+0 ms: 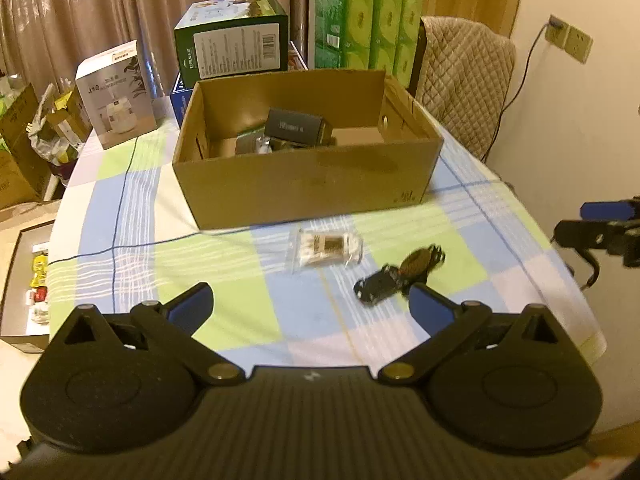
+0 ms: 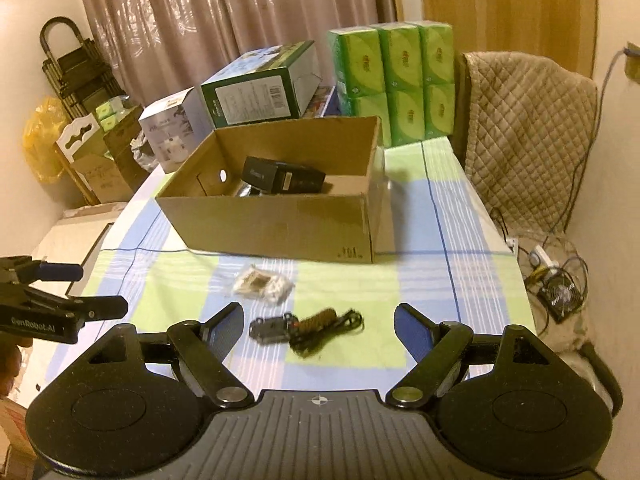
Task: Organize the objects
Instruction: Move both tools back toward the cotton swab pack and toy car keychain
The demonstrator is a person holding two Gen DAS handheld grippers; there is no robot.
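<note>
An open cardboard box point(image 1: 304, 188) point(image 2: 280, 224) stands on the checked tablecloth and holds a dark box point(image 1: 294, 126) point(image 2: 280, 178) and other small items. In front of it lie a clear packet of cotton swabs point(image 1: 326, 246) point(image 2: 262, 284) and a black-and-brown corded item point(image 1: 400, 276) point(image 2: 308, 326). My left gripper point(image 1: 312, 304) is open and empty, above the cloth just short of these. My right gripper point(image 2: 318, 326) is open and empty, its jaws on either side of the corded item but raised above it. Each gripper shows at the other view's edge point(image 1: 600, 228) point(image 2: 60, 300).
Behind the box stand a green-and-white carton point(image 1: 232, 40) point(image 2: 260, 88), a white appliance box point(image 1: 116, 96), and stacked green tissue packs point(image 1: 368, 28) point(image 2: 396, 80). A quilted chair point(image 1: 464, 76) point(image 2: 528, 136) is at the right. A tray of small items point(image 1: 28, 280) lies on the floor at the left.
</note>
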